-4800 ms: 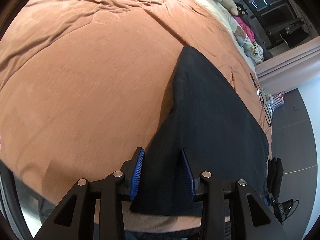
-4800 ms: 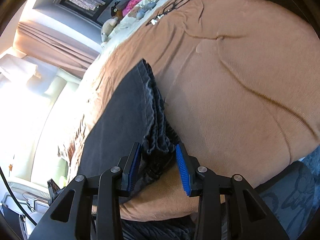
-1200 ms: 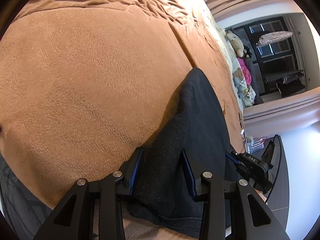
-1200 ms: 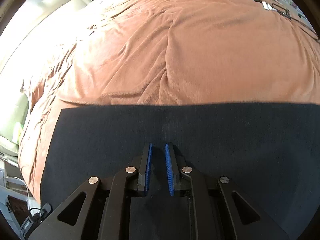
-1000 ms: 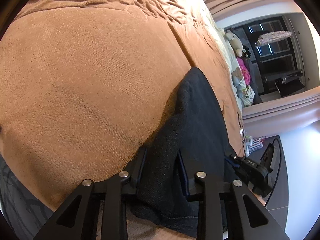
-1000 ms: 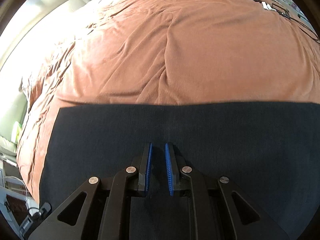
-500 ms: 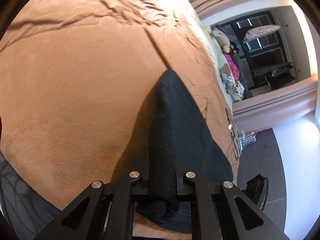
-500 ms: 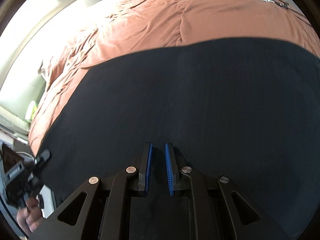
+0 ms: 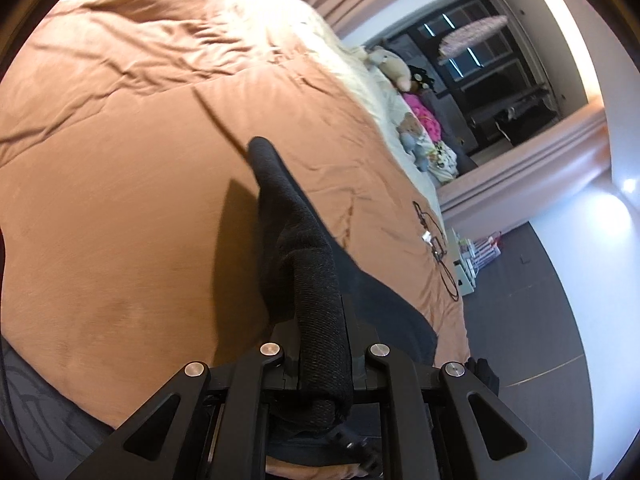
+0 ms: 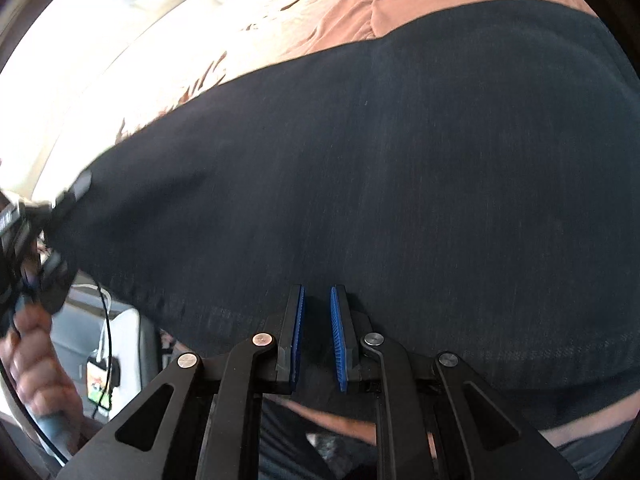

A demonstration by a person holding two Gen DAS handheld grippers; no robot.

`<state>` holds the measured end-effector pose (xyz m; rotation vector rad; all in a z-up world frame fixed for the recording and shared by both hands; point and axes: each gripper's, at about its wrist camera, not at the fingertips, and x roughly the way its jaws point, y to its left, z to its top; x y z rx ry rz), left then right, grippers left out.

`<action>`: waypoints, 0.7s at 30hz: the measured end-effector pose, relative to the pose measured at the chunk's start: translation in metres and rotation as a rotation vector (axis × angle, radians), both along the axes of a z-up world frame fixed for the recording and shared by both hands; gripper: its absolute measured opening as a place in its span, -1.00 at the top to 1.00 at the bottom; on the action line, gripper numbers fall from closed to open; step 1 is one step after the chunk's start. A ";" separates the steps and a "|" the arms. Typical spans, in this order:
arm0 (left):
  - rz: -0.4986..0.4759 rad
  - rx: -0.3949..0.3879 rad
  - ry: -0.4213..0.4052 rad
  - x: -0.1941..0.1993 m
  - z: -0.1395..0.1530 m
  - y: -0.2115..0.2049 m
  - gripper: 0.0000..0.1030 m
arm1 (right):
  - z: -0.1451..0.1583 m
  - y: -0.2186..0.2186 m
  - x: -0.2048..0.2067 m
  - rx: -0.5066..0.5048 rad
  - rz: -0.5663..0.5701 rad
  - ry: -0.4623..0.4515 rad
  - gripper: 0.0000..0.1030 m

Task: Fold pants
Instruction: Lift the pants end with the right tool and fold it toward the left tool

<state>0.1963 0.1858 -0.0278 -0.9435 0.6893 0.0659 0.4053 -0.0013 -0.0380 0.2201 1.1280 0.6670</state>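
Observation:
Black pants (image 9: 304,248) lie on a brown bed cover (image 9: 120,200). My left gripper (image 9: 320,344) is shut on a thick bunched edge of the pants and holds it raised off the bed. In the right wrist view the pants (image 10: 400,168) spread as a wide dark sheet lifted above the cover. My right gripper (image 10: 318,340) has its blue pads (image 10: 298,332) close together with the fabric edge between them. The left gripper (image 10: 28,240) and the hand holding it show at the far left of the right wrist view, at the pants' other corner.
Stuffed toys (image 9: 412,116) and a pink item sit along the bed's far side. A black cord (image 9: 436,248) lies on the cover near the bed's right edge. Grey floor (image 9: 540,320) and a dark window lie beyond. Pale pillows (image 10: 120,40) show at the head end.
My left gripper closed on the pants edge and lifted it. Both grippers have raised the pants, which now hang as a sheet covering most of the right wrist view.

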 end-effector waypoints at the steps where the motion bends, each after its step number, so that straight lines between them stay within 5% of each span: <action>1: -0.005 0.008 -0.005 0.002 0.004 -0.005 0.74 | 0.001 -0.004 -0.001 0.012 0.004 0.003 0.80; 21: -0.186 0.130 -0.039 0.066 0.047 -0.110 0.74 | 0.046 -0.175 -0.022 0.217 -0.139 -0.122 0.74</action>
